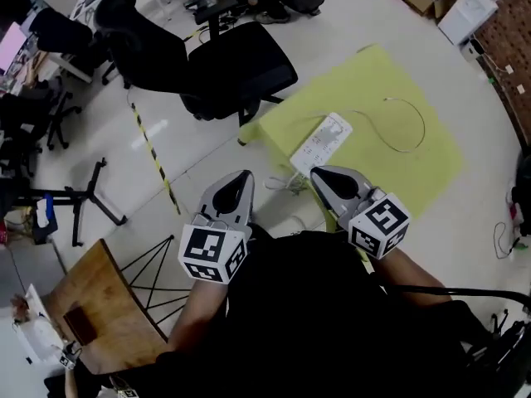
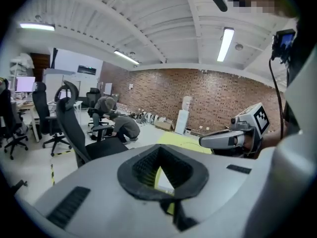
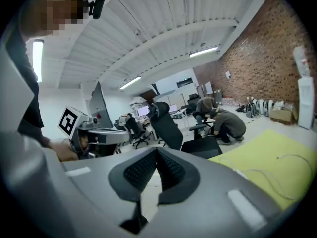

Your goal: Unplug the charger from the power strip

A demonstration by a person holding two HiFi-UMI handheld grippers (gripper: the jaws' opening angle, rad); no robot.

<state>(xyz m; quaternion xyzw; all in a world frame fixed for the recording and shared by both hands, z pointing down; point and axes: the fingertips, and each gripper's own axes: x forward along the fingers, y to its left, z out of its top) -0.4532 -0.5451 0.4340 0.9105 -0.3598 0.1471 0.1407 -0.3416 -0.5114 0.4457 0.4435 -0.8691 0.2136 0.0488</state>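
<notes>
Stands at the near edge of the yellow worktop, holding the left claw and the right claw side by side, both angled forward toward the work. Shows both clenched, pads met at the tips with only the moulded hollow behind them, and nothing gripped in either. Sees each claw from the other's view as a closed grey beak with its marker cube behind.

Finds the power strip lying white near the worktop's near edge, running from that edge inward toward the middle. Places the right claw's tip just beside the strip's near end, the left claw's tip off the worktop to the left, over the floor. Cannot tell the charger for certain: makes out a small white shape with cords at the strip's near end, too small to name. Notes a thin white cable looping across the middle of the worktop toward its far right edge, likely the charger's lead.

Judges the unplugging not yet begun. Reads the pairing as deliberate: one claw to pin the light strip down, the other to pull the plug straight out. Will need both opened first. Risks dragging the whole strip off the near edge if pulled unpinned.

Leaves the black office chair beside the worktop's left corner.
</notes>
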